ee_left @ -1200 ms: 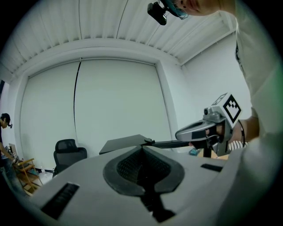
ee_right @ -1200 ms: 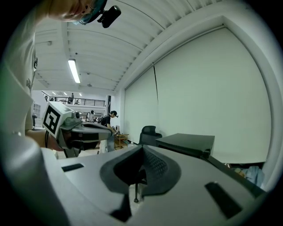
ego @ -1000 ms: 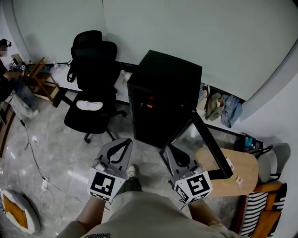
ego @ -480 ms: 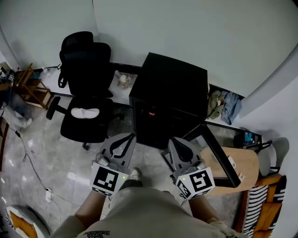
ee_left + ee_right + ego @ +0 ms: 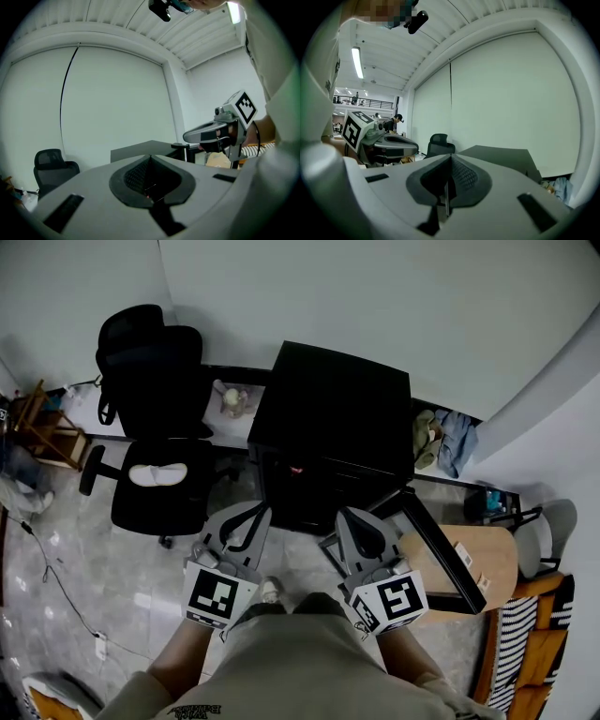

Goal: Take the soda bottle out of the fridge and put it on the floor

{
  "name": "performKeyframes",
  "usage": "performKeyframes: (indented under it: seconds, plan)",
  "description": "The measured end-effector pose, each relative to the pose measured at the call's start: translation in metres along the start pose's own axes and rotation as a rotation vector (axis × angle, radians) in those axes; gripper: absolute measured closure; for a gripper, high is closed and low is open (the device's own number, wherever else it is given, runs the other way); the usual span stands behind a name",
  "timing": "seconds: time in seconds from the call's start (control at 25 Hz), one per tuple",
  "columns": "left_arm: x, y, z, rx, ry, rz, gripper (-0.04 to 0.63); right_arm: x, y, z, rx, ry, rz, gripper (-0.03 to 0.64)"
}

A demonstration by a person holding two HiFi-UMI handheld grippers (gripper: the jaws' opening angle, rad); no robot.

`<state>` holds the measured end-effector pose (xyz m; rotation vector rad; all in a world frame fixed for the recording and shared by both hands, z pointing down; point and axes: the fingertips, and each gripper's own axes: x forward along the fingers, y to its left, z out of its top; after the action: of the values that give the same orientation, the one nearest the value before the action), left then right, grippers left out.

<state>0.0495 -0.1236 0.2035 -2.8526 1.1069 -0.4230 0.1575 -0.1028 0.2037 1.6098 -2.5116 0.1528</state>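
Observation:
The black fridge (image 5: 330, 418) stands against the wall, and its glass door (image 5: 439, 542) is swung open to the right. Inside the dark opening a small red spot marks the soda bottle (image 5: 296, 468); the rest of it is lost in shadow. My left gripper (image 5: 262, 510) is held out in front of the fridge's lower left, with its jaws shut and nothing in them (image 5: 150, 156). To the right of it, my right gripper (image 5: 343, 513) is also shut and empty (image 5: 450, 155), close to the door's inner edge. Neither gripper touches the fridge.
A black office chair (image 5: 155, 427) stands left of the fridge. A round wooden stool (image 5: 480, 566) and a striped cushion (image 5: 525, 652) are behind the open door at right. Clothes (image 5: 441, 442) lie by the wall. A cable (image 5: 56, 587) runs over the marble floor.
Both grippers have moved forward towards the fridge, side by side, so the fridge now sits closer in the view. Their jaws have stayed shut. The fridge door has stayed open.

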Motion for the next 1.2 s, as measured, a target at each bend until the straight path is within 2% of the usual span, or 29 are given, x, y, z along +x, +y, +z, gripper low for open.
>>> performKeyframes:
  seconds: [0.36, 0.52, 0.76, 0.8, 0.88, 1.2]
  plan:
    - [0.028, 0.001, -0.001, -0.024, 0.003, 0.059, 0.589, 0.017, -0.029, -0.009, 0.022, 0.03, 0.057, 0.621]
    - [0.038, 0.001, -0.008, -0.084, -0.009, 0.073, 0.589, 0.024, -0.037, -0.014, 0.019, 0.045, 0.073, 0.621]
    - [0.055, 0.0, -0.029, -0.093, 0.011, 0.078, 0.586, 0.033, -0.035, -0.025, 0.005, 0.064, 0.096, 0.621]
    - [0.059, 0.001, -0.035, -0.093, 0.014, 0.079, 0.578, 0.035, -0.034, -0.028, 0.004, 0.066, 0.1, 0.621]
    - [0.068, 0.001, -0.047, -0.097, 0.019, 0.079, 0.494, 0.04, -0.033, -0.036, -0.001, 0.072, 0.107, 0.621]
    - [0.116, 0.002, -0.111, -0.084, 0.055, 0.082, 0.362, 0.063, -0.03, -0.068, -0.026, 0.104, 0.121, 0.621]
